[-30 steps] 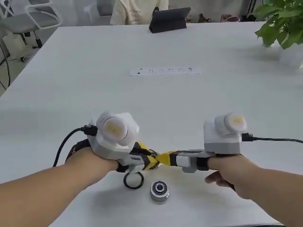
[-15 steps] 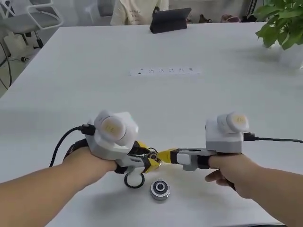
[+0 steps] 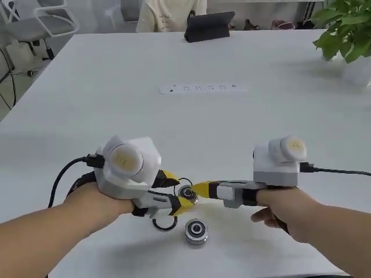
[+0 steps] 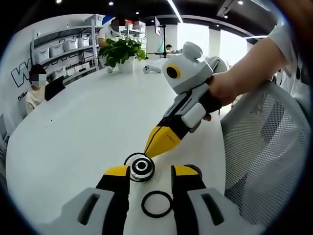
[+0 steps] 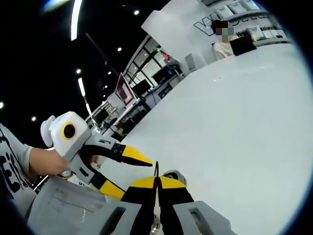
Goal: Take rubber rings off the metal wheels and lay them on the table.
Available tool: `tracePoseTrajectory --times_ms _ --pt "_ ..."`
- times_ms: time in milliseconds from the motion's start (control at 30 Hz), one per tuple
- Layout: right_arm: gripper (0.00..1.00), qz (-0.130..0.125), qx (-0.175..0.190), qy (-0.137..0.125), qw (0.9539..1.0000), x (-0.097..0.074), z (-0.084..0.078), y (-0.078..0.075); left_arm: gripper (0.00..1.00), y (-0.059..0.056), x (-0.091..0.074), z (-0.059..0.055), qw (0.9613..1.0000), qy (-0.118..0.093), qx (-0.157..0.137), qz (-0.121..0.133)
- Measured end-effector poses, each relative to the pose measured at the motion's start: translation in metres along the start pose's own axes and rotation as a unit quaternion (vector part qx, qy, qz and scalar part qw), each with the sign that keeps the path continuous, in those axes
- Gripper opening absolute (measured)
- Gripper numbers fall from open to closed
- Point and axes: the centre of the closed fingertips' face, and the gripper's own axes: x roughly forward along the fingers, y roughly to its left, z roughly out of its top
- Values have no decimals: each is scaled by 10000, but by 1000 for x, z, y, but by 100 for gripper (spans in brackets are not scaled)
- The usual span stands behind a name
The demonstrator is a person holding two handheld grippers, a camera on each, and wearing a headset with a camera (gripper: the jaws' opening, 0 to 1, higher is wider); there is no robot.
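Counter: one white counter (image 3: 116, 104) that carries all the task's things.
Wheels (count 2): a round silver metal wheel (image 3: 196, 230) lies flat near the counter's near edge with no ring on it. The second metal wheel (image 4: 142, 168) sits between the jaws of the left claw.
Rings (count 2): a thin black rubber ring (image 4: 156, 204) lies flat and free on the counter, just beside the bare wheel (in the head view the left gripper partly hides it). The second rubber ring (image 4: 131, 157) hangs loosely around the second metal wheel, one edge lifted clear of it.
Left claw (image 4: 151, 169): jaws apart. The wheel is against one jaw, with a visible gap to the other.
Right claw (image 5: 156, 181): jaws pressed together, pinching the lifted edge of the second rubber ring; its tips meet the left claw's tips over the wheel.
Background (one each): white power strip (image 3: 203, 88) mid-counter, green potted plant (image 3: 345, 29) at the far right, dark tablet (image 3: 208, 26) and a seated person (image 3: 168, 11) at the far end.
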Motion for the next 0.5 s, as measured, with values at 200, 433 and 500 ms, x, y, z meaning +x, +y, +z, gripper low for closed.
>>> tracePoseTrajectory --times_ms 200,433,500 --pt "0 33 21 -25 10000 -1 1 4 36 2 -11 4 9999 -127 -53 45" --pt "0 64 31 -20 10000 0 1 7 40 0 -22 5 9996 -236 -126 51" --pt "0 82 35 -21 10000 0 1 9 42 -3 -26 5 9995 -267 -145 48"
